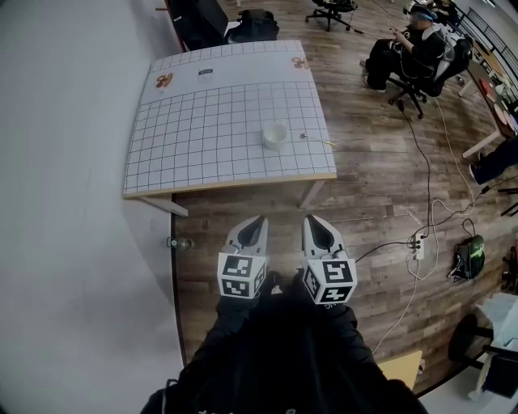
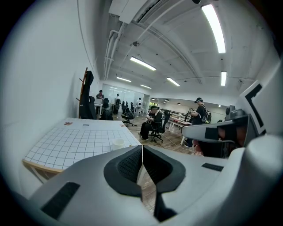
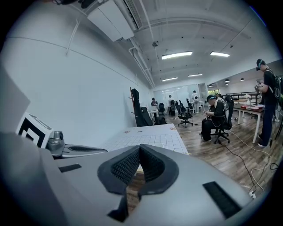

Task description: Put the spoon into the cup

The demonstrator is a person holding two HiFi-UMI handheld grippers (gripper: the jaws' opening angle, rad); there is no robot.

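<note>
A white cup [image 1: 274,135] stands on the grid-patterned table [image 1: 202,145], near its front right corner. Just right of the cup lies a thin spoon [image 1: 314,139]. My left gripper [image 1: 249,230] and right gripper [image 1: 318,229] hover side by side over the wooden floor, short of the table's front edge and pointing toward it. Both are shut with nothing between their pads. In the left gripper view the cup [image 2: 118,142] shows beyond the shut left gripper [image 2: 142,152]. The right gripper view shows the shut right gripper [image 3: 139,152] and the table [image 3: 150,134] ahead; the jaws hide the cup there.
A white wall runs along the left. A seated person [image 1: 413,48] on an office chair is at the far right. Cables and a power strip [image 1: 418,245] lie on the floor to the right. A dark bag [image 1: 255,24] sits beyond the table.
</note>
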